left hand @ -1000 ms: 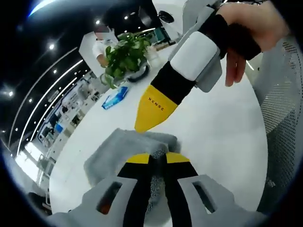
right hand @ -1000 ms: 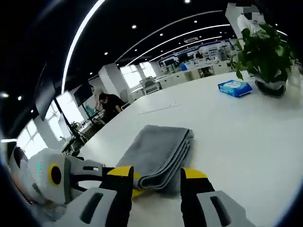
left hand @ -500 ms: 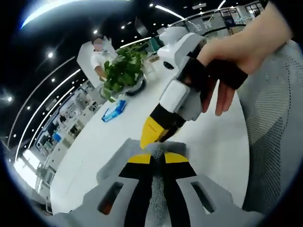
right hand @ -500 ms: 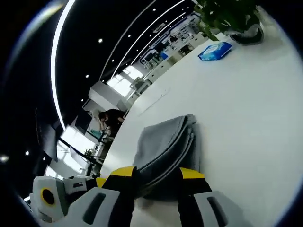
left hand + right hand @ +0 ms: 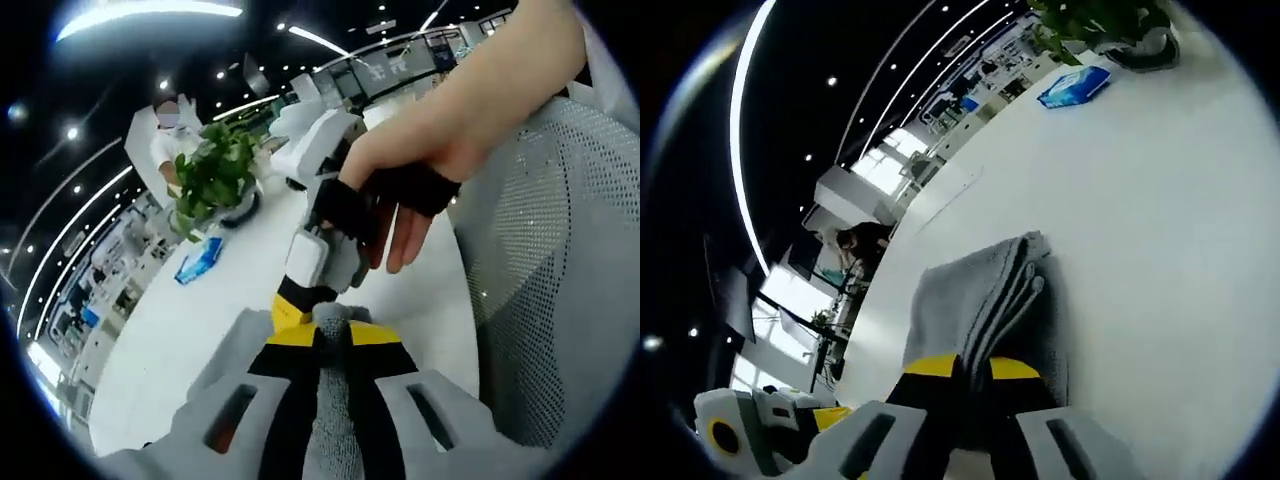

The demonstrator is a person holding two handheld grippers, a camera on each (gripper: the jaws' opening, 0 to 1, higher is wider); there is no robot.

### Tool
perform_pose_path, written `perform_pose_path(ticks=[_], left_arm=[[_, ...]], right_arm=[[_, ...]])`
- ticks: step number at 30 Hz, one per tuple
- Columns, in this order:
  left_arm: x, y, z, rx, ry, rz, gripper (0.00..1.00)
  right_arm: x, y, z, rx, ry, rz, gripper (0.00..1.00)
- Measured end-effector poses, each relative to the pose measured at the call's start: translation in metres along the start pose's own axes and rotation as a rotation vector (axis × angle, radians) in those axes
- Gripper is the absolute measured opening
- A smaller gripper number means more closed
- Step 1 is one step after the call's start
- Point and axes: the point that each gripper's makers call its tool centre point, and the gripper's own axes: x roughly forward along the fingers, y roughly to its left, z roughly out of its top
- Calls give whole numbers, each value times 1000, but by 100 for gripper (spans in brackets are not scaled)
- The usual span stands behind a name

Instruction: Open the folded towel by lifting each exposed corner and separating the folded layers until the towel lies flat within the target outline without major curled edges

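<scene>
white table (image 5: 1160, 200), office behind

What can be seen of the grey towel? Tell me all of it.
The grey towel is soft, napped cloth, still folded into several stacked layers whose edges show along one side. It lies on the white table. The right gripper has its jaws closed on the stacked edge at one end. The left gripper pinches a raised bunch of it, with the right gripper's yellow tip beside it.
</scene>
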Motion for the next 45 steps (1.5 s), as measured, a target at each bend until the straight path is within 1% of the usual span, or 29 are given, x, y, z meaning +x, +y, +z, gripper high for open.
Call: perform_pose_path(ticks=[1,3,4,5,6,7,8,9,10,12,13,15,16,17,18,20,22,24,26,28,29,30,31,33,34,37,38,41,45], left_arm=[[-3,0,6,-64,-35,-17,9],[-9,2,15,-163,-88,-38,8],[-12,6,24,-254,-145,-51,5],[-14,12,27,-310,-163,-42,5],[-16,21,28,-387,-185,-28,5],[-17,32,28,-450,-209,2,5],[-18,42,25,-493,-213,36,5],[-19,55,18,-550,-220,81,5],[-19,65,4,-604,-185,129,6],[-18,70,-14,-640,-129,164,6],[-18,73,-24,-682,-98,179,6],[-17,72,-29,-730,-89,166,7],[-17,75,-29,-753,-99,177,7],[-17,76,-28,-754,-106,176,8],[-18,75,-28,-778,-109,171,8],[-17,74,-30,-779,-100,170,9],[-16,74,-32,-798,-94,173,10],[-16,75,-32,-822,-98,169,11],[-18,79,-34,-826,-99,189,12],[-19,81,-36,-853,-108,194,15],[-20,83,-38,-909,-113,200,16],[-21,83,-39,-933,-115,197,17],[-21,84,-41,-951,-112,193,18],[-22,86,-42,-946,-113,199,20],[-22,87,-43,-947,-111,208,21],[-22,85,-44,-1007,-117,186,21],[-23,87,-45,-1021,-122,193,20],[-26,91,-45,-1029,-131,208,20],[-27,94,-47,-1000,-118,237,18]], right_arm=[[0,1,2,-40,-1,-9,5],[-1,0,2,-57,-4,-25,4],[0,0,2,-73,-1,-31,4],[0,0,2,-101,-1,-39,4],[1,0,2,-126,0,-48,4],[1,0,3,-174,4,-58,4],[1,2,3,-233,7,-69,4],[2,4,3,-336,16,-95,4],[3,8,4,-387,15,-101,3],[4,12,4,-490,16,-116,3],[5,14,5,-578,19,-134,3],[6,19,5,-681,25,-149,3],[6,22,5,-747,22,-163,3],[7,24,5,-771,23,-168,3],[7,27,7,-876,21,-183,3],[8,35,7,-1014,16,-199,3],[8,40,5,-1120,20,-216,3],[10,46,3,-1278,25,-234,3],[12,51,1,-1377,26,-234,3],[13,52,-1,-1465,38,-248,3],[14,52,-1,-1521,47,-255,3],[14,52,-2,-1533,48,-258,3],[14,53,-3,-1600,60,-268,3],[15,55,-4,-1687,65,-271,3],[15,57,-3,-1708,59,-276,3],[15,63,-5,-1798,58,-276,3],[16,64,-6,-1839,63,-281,3],[16,66,-8,-1920,76,-289,3],[17,70,-12,-1960,73,-276,3]])
